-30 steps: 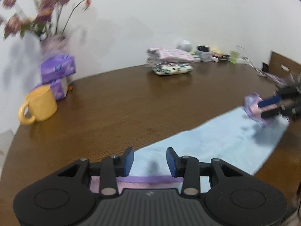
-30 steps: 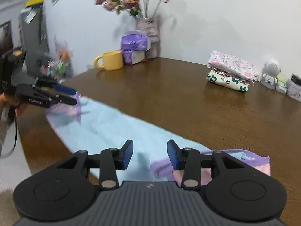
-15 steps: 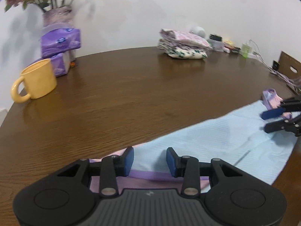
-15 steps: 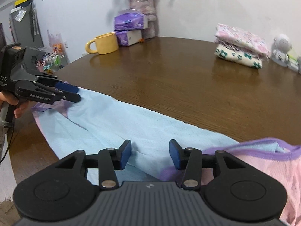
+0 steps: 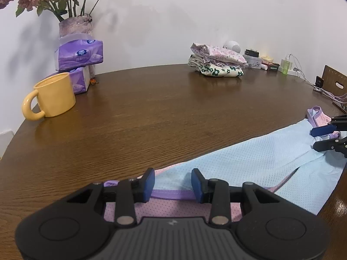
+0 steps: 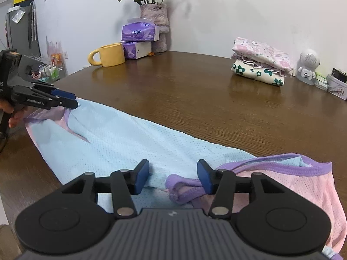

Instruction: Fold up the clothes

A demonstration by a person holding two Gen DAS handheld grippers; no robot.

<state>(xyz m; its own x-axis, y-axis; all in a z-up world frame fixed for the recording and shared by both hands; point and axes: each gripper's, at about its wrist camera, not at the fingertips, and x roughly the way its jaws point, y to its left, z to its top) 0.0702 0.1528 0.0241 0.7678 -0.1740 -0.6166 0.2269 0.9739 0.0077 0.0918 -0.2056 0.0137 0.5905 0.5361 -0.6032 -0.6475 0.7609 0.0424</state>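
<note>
Right wrist view shows the garment (image 6: 134, 143) stretched lengthwise between both tongs, right tongs (image 6: 172, 178) just opening over its purple hem, left tongs (image 6: 72, 99) released at the far end.

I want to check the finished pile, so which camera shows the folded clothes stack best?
The right wrist view: the folded clothes stack sits larger there, both the pink floral and the green-flowered layers distinct. The left wrist view shows the same stack smaller, at the table's far edge.
</note>
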